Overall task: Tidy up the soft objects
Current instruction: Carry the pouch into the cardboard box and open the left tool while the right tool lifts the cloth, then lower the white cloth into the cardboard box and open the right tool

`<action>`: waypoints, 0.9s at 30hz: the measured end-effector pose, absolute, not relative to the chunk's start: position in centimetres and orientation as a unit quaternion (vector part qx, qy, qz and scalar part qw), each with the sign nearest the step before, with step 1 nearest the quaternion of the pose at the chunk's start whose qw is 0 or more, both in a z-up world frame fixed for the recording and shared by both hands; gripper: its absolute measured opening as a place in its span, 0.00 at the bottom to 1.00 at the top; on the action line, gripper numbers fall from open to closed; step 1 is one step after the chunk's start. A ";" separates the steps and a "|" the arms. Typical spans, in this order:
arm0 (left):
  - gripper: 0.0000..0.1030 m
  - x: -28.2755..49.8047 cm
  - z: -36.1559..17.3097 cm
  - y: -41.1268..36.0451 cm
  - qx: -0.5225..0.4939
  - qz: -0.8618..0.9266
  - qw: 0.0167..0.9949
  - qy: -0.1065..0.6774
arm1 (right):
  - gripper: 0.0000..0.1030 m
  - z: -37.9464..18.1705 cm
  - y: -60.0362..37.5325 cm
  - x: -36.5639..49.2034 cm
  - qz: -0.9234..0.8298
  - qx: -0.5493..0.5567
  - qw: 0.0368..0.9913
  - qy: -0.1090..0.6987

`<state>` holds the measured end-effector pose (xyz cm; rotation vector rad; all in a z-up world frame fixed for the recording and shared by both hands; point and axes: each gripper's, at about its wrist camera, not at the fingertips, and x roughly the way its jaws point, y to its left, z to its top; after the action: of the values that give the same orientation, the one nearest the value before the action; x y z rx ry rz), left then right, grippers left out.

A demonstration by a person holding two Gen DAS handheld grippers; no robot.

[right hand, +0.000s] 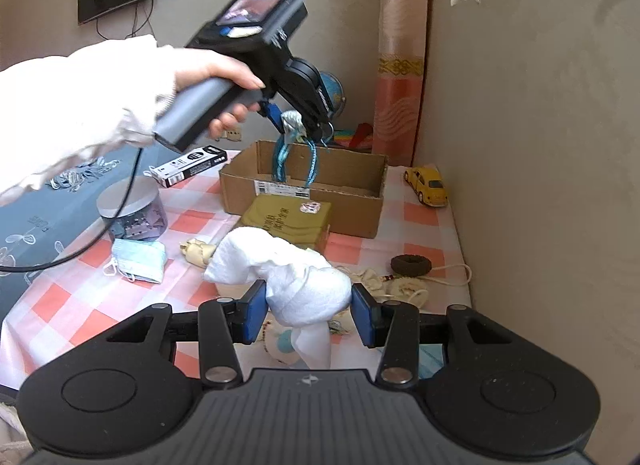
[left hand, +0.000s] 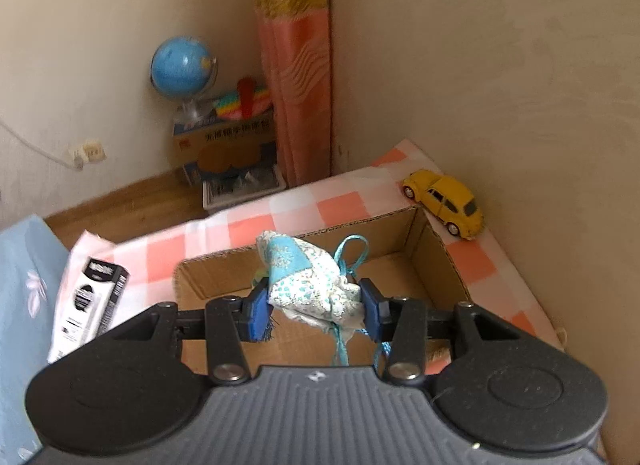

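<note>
My left gripper (left hand: 314, 305) is shut on a small blue-and-white patterned fabric pouch (left hand: 308, 281) with blue ribbons, held above the open cardboard box (left hand: 436, 249). The right wrist view shows that left gripper (right hand: 304, 127) over the box (right hand: 304, 189), ribbons hanging in. My right gripper (right hand: 308, 315) is shut on a white cloth (right hand: 288, 269), lifted above the checked tablecloth (right hand: 420, 233). On the cloth lie an olive folded fabric (right hand: 288, 221), a blue face mask (right hand: 140, 259), a brown hair scrunchie (right hand: 410, 265) and cream drawstring pouches (right hand: 400, 285).
A yellow toy car (left hand: 444, 203) stands by the box's right side near the beige wall (right hand: 540, 145). A black-and-white carton (left hand: 90, 301) and a round lidded jar (right hand: 130, 211) sit left. A globe (left hand: 182, 67) and boxes stand in the far corner.
</note>
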<state>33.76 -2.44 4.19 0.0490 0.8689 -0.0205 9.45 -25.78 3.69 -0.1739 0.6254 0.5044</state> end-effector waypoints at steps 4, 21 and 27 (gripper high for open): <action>0.84 34.9 2.7 -3.2 0.014 -0.010 0.903 0.429 | 0.48 3.6 -26.2 9.8 0.237 -0.084 0.918 0.307; 0.92 24.5 4.8 -1.4 0.080 -0.092 0.918 0.378 | 0.48 4.6 -25.4 12.1 0.236 -0.082 0.918 0.308; 0.92 17.9 4.5 0.8 0.059 -0.114 0.922 0.365 | 0.49 5.3 -23.9 15.5 0.228 -0.096 0.919 0.307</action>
<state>17.87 0.77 4.52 0.1211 0.7497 -0.2332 15.55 -23.88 5.29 -0.1971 0.6302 0.4695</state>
